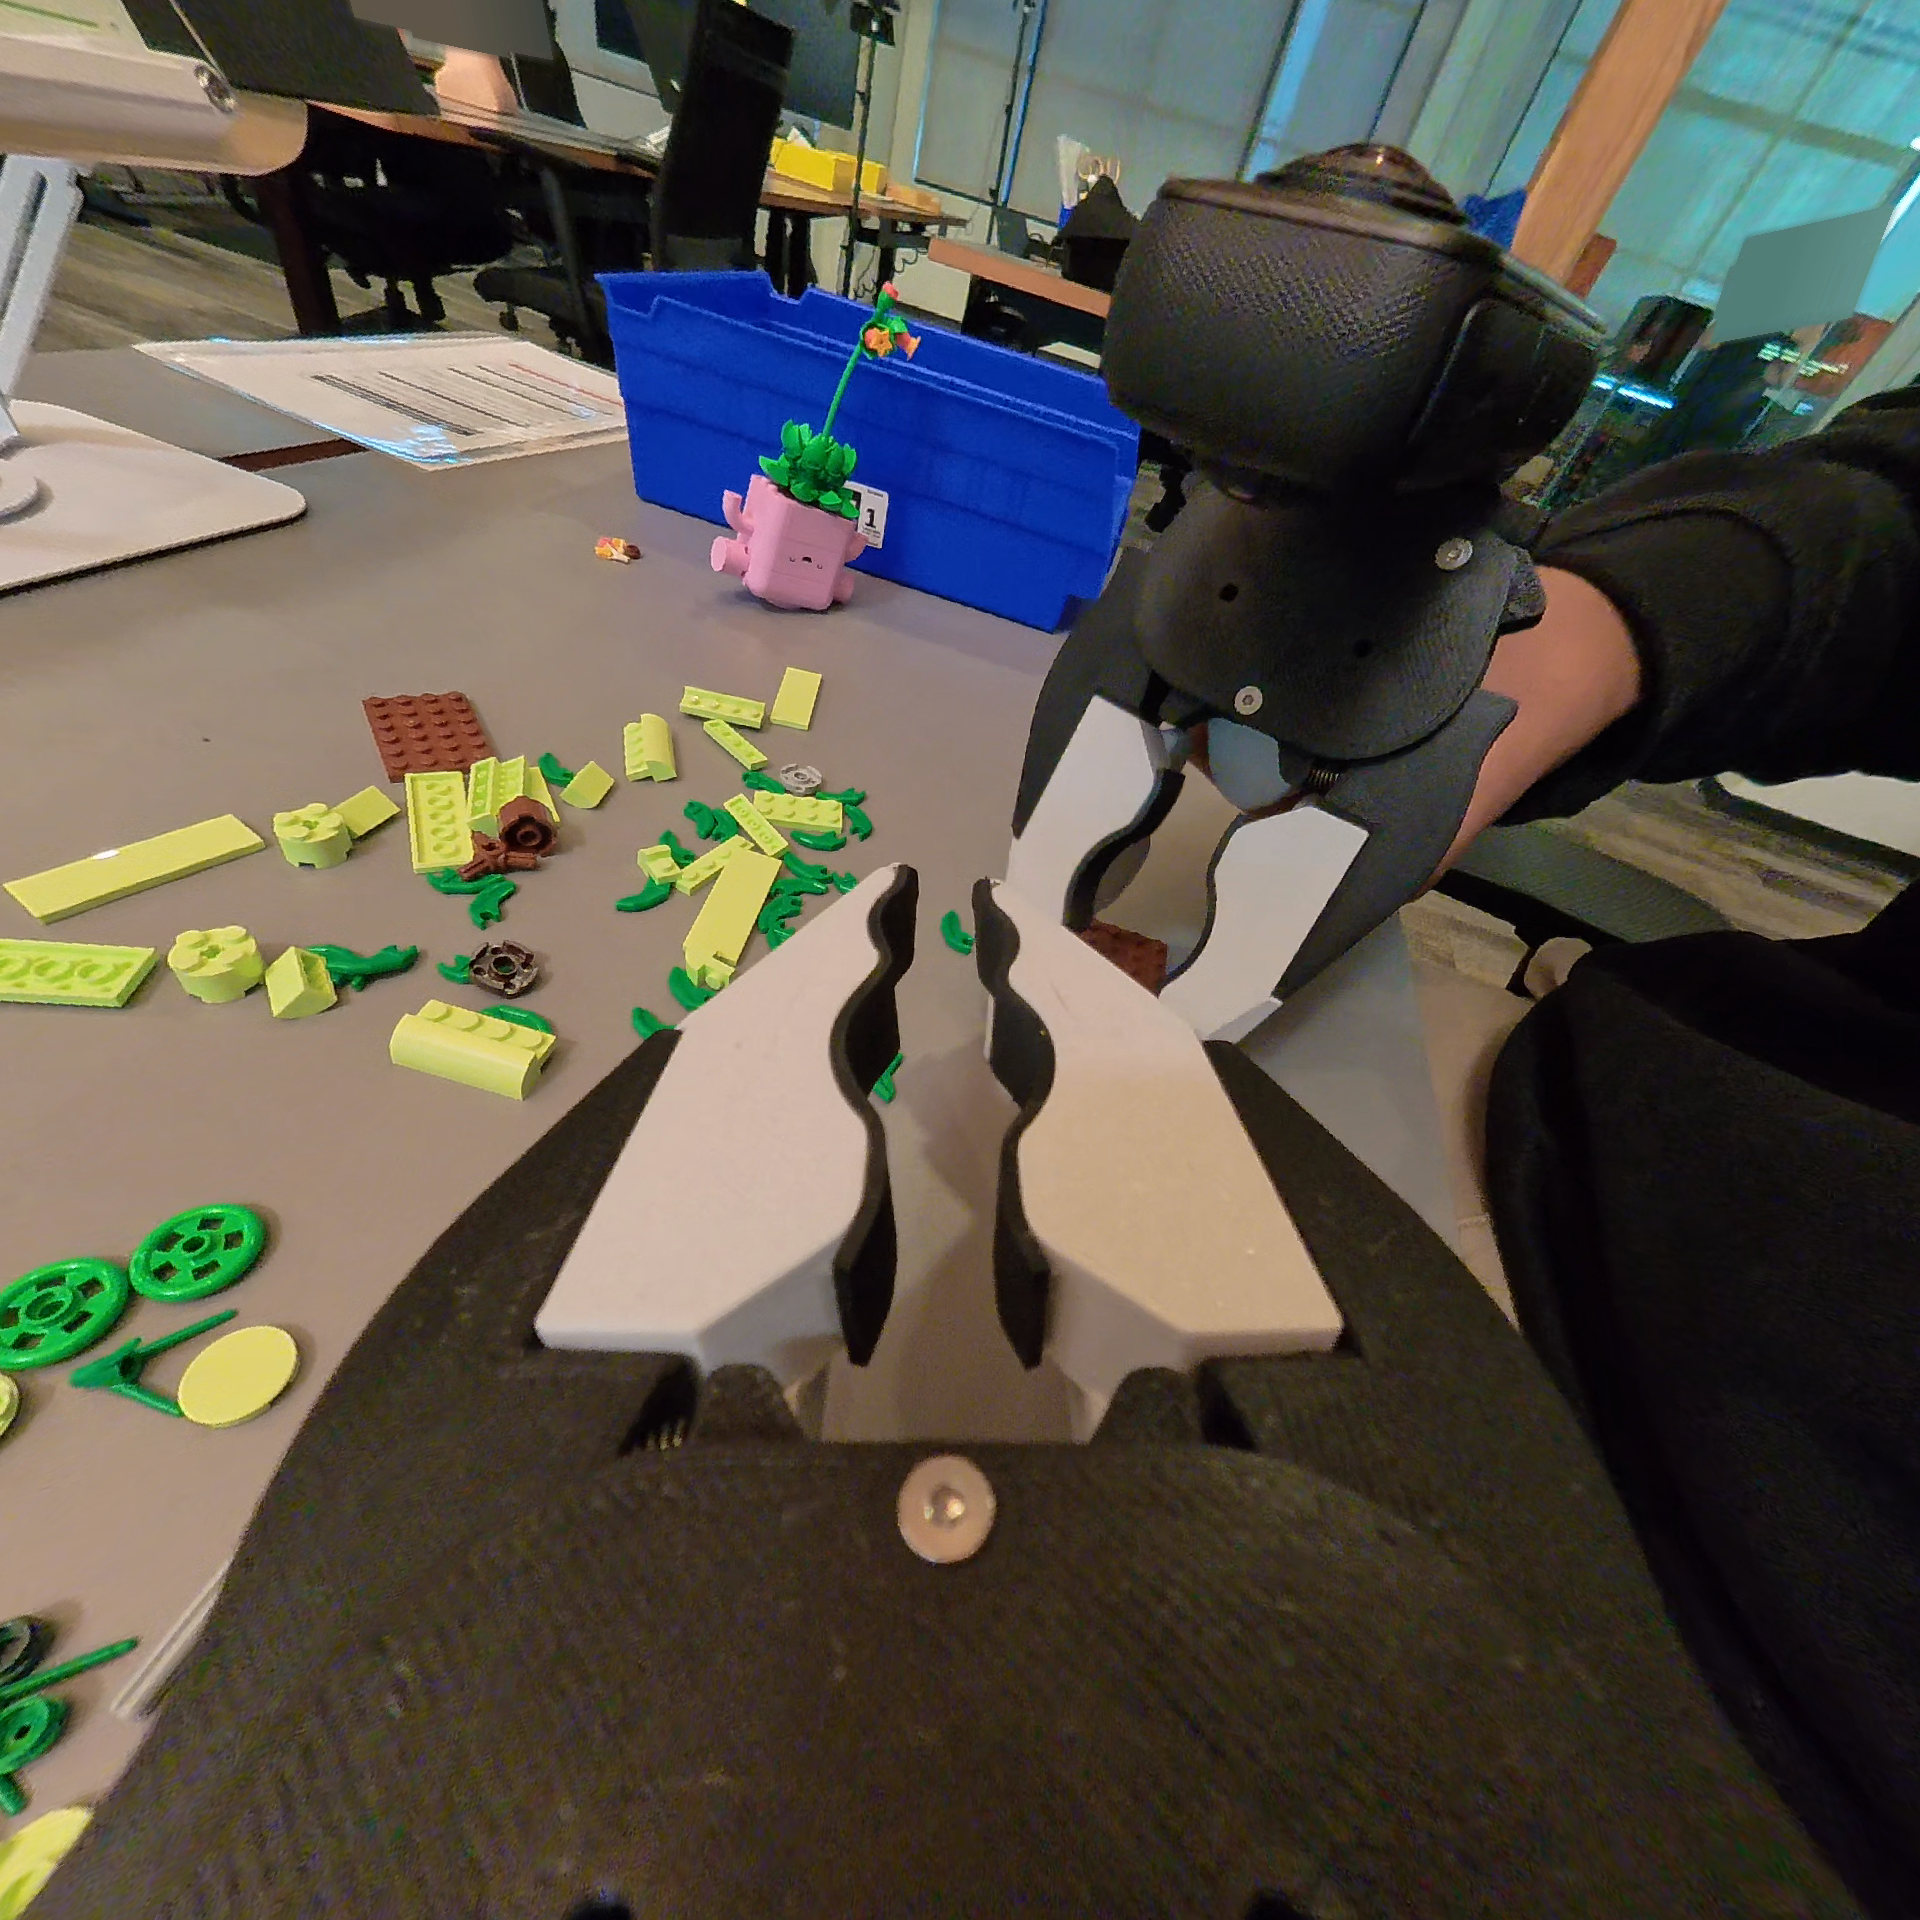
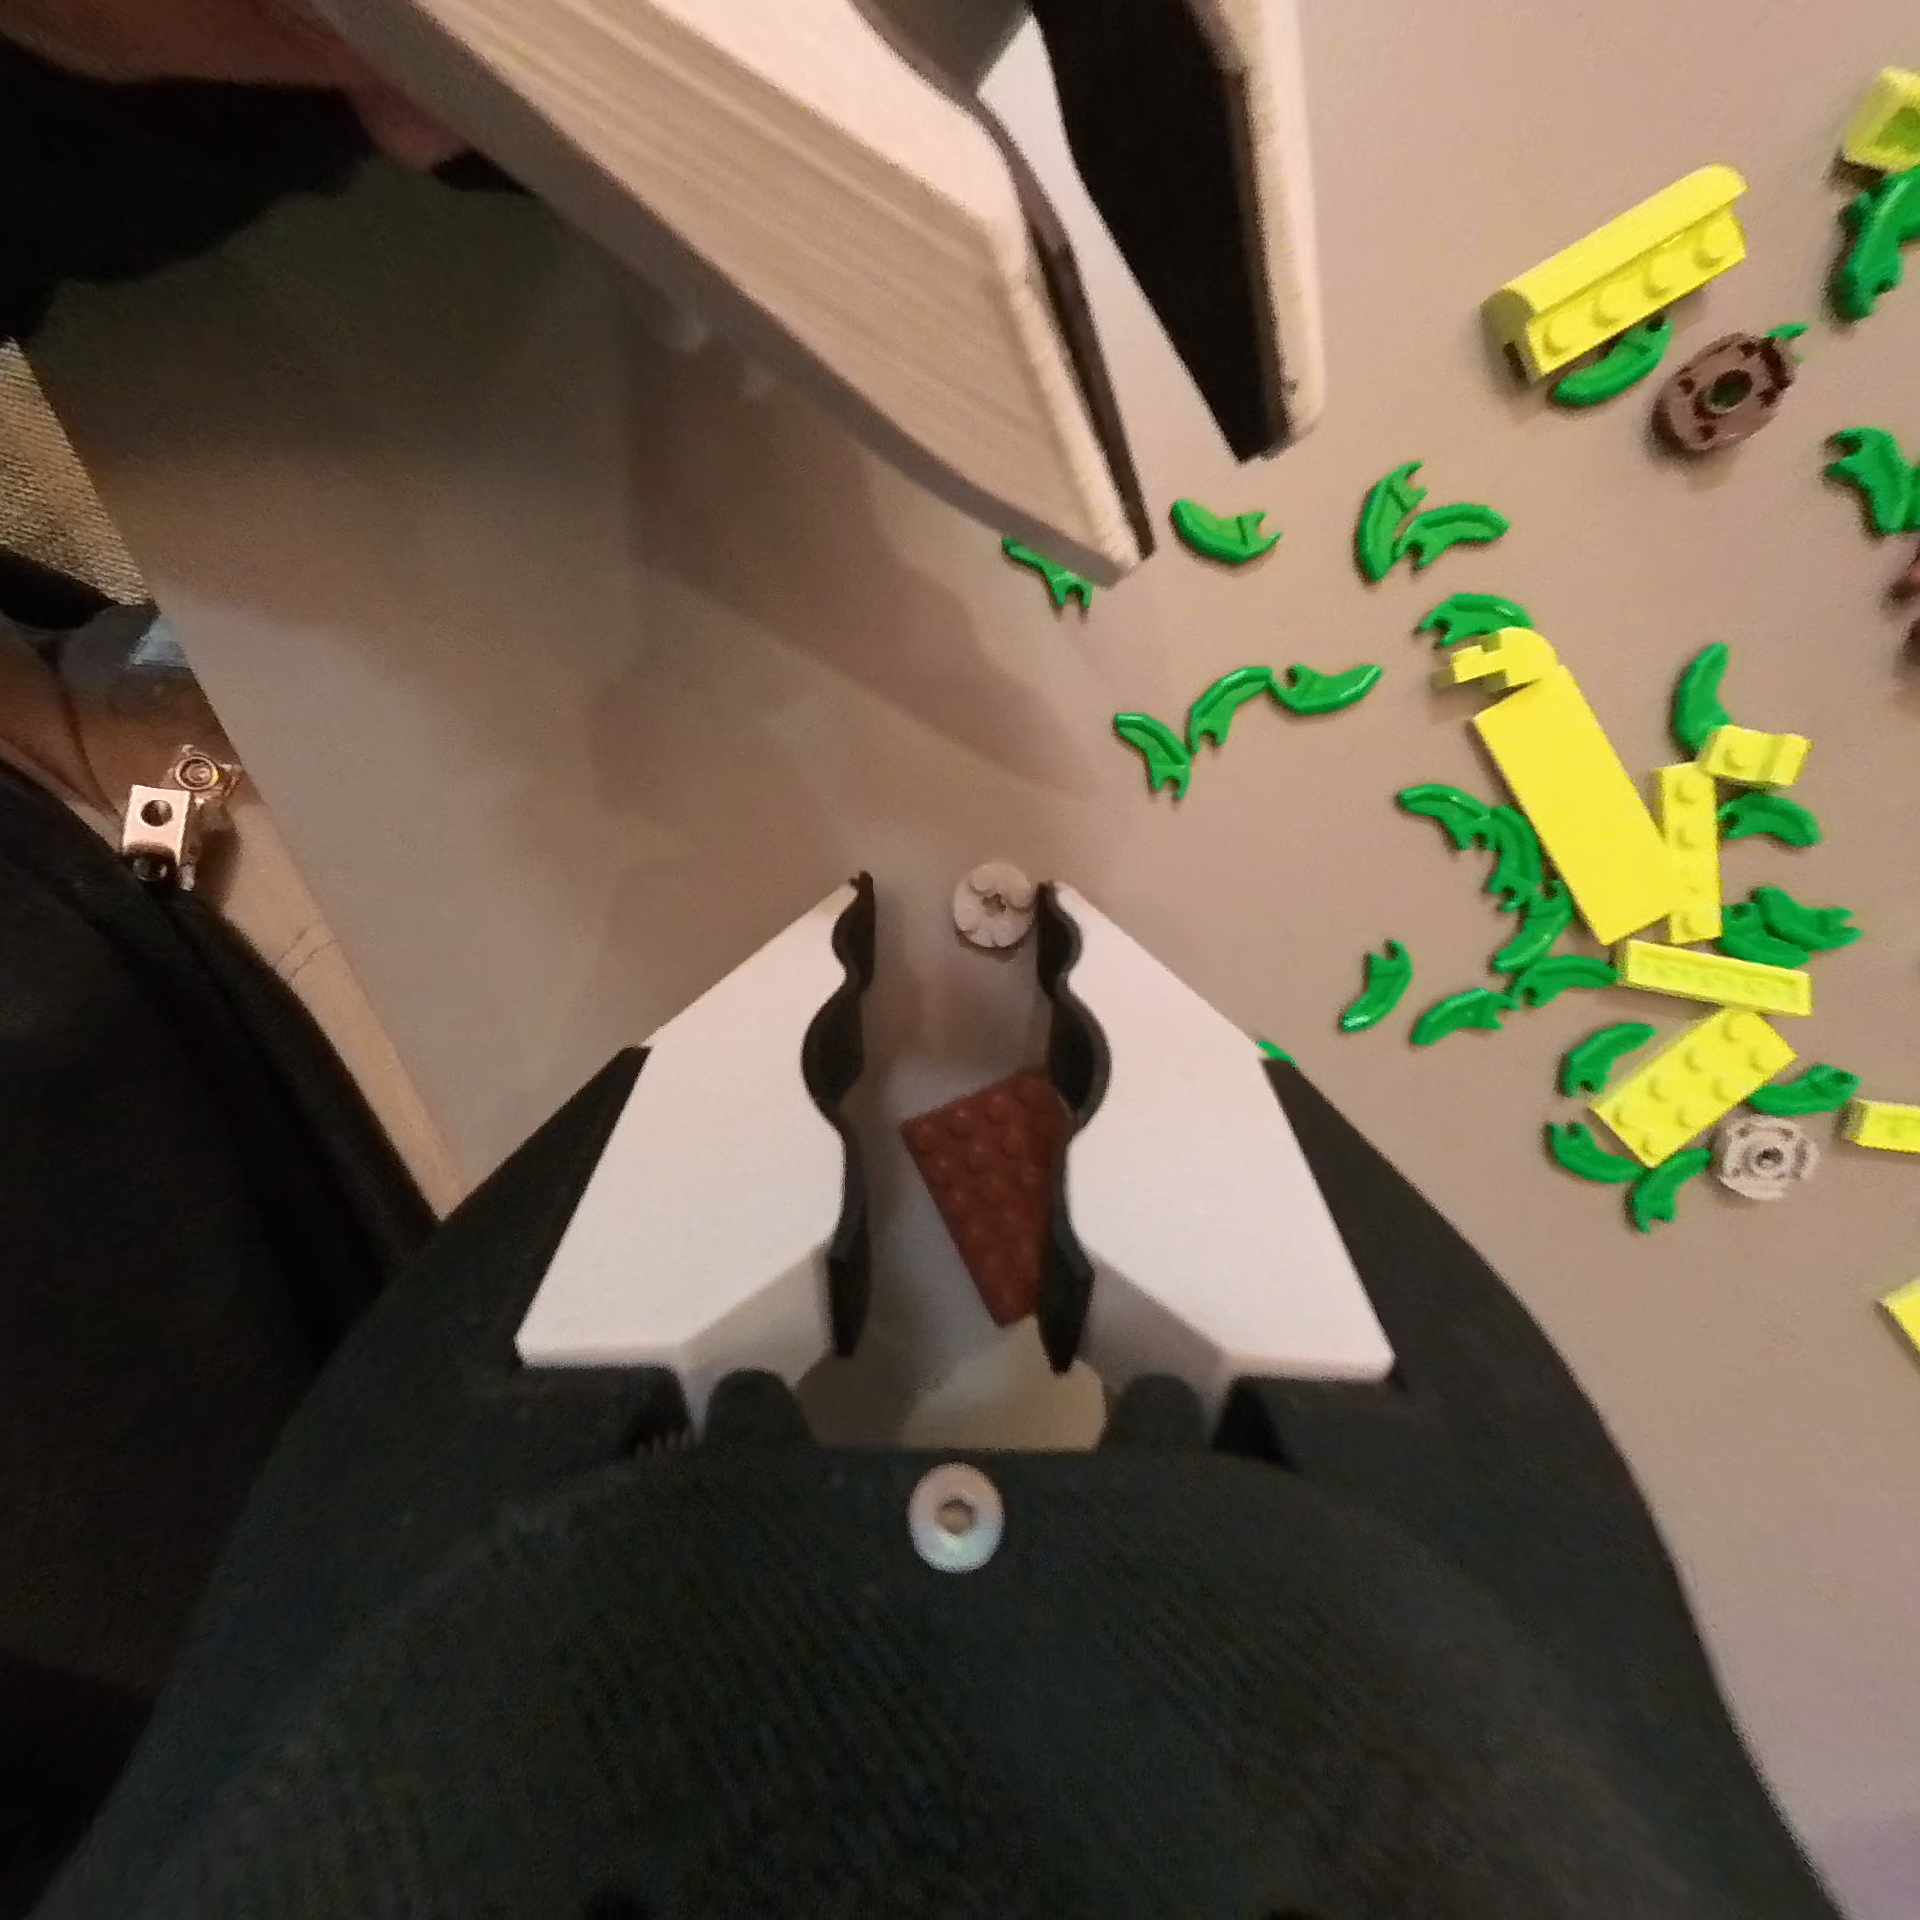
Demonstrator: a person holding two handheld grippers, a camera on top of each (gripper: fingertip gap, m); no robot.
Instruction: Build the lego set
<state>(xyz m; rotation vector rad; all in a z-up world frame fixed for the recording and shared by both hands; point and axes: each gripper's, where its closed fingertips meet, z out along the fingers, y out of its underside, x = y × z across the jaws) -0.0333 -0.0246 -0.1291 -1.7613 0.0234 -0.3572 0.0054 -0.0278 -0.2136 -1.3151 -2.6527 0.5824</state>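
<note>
The right gripper (image 2: 951, 904), black textured plastic with white wedge fingers and wavy black pads, points down at a grey table (image 2: 644, 644), its jaws parted. Between the pads lies a brown studded plate (image 2: 992, 1195), flat on the table with its right edge at or under the right pad; whether it is gripped cannot be told. A small pale round piece (image 2: 994, 907) sits just beyond the fingertips, beside the right one.

The left gripper (image 1: 945, 894), of the same make, hangs above the table with its jaws narrowly apart and empty. Its tips slant in just above and left of the right gripper, which a hand (image 1: 1548, 707) in a black sleeve holds tilted steeply downward.

To the left gripper's own left lies loose lego: glossy green curved leaves (image 2: 1444, 530), lime bricks and flat tiles (image 1: 135, 864), green spoked wheels (image 1: 197, 1252), a lime disc (image 1: 237, 1376), a dark round piece (image 1: 503, 966) and a second brown plate (image 1: 428, 732).

Farther back stands a finished pink pot model (image 1: 795, 551) with green foliage and a tall flower stem, just before a blue plastic bin (image 1: 914, 436).
</note>
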